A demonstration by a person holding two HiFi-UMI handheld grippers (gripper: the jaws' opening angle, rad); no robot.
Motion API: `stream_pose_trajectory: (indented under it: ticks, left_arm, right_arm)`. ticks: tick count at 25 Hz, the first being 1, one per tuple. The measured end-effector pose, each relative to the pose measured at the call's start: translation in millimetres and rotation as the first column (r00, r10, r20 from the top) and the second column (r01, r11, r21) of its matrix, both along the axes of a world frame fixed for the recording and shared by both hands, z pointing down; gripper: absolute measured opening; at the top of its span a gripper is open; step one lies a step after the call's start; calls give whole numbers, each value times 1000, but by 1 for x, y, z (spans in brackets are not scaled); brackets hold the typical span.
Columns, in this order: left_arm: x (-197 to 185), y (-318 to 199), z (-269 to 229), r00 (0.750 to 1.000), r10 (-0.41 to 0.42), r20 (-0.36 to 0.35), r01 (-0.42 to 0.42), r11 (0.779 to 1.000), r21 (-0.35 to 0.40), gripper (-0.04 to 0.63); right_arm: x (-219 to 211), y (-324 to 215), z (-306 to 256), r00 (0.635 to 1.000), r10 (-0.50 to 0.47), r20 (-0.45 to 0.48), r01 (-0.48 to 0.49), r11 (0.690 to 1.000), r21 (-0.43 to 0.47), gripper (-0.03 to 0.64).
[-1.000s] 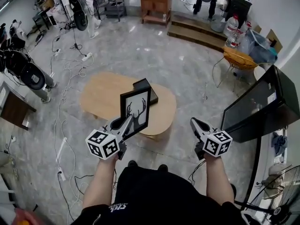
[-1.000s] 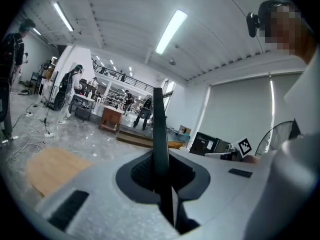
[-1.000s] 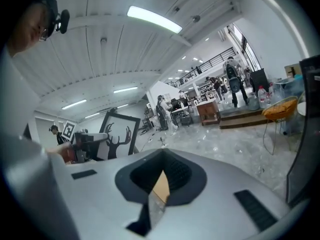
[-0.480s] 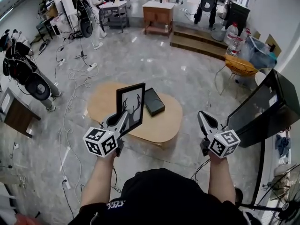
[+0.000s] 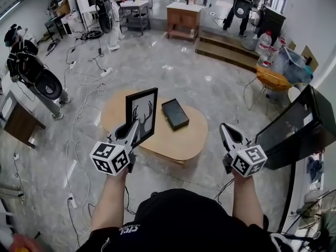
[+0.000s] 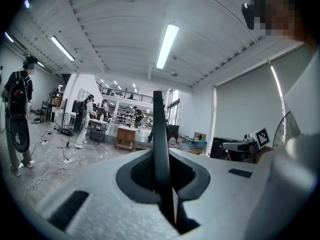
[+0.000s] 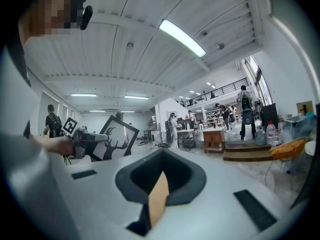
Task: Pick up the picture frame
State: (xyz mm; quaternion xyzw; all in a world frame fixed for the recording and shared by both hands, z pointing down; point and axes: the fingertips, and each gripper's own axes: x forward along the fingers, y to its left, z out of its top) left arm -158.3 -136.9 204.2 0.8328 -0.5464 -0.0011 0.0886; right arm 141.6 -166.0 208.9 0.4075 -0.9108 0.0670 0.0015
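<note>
Grey stone floor (image 5: 157, 62) spreads across a wide workshop, with white cables (image 5: 79, 83) trailing at the left, a wooden cabinet (image 5: 184, 16) at the far side and a dark screen (image 5: 294, 122) at the right. Below the person stands an oval wooden counter (image 5: 181, 140) carrying a flat black box (image 5: 175, 114). Both forearms reach forward, well apart, each pair of tongs pointing level. The left tongs (image 5: 134, 132) are clamped on the lower part of the picture frame (image 5: 142, 114), a black frame with a deer silhouette. It is held upright in the air over the counter's left side, clear of it. The right tongs (image 5: 227, 132) are closed together and hold nothing.
</note>
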Motion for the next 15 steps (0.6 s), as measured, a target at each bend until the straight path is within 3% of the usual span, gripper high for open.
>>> stream_pose_trajectory:
  ticks: [7, 15]
  left_arm:
    - [-16, 7, 7, 1000, -24, -2, 24, 1000, -6, 32]
    - [-17, 5, 8, 999, -42, -25, 42, 999, -11, 31]
  right_arm:
    - [-22, 1, 4, 1000, -29, -11, 29, 1000, 3, 3]
    - [-18, -4, 8, 999, -37, -5, 37, 999, -12, 2]
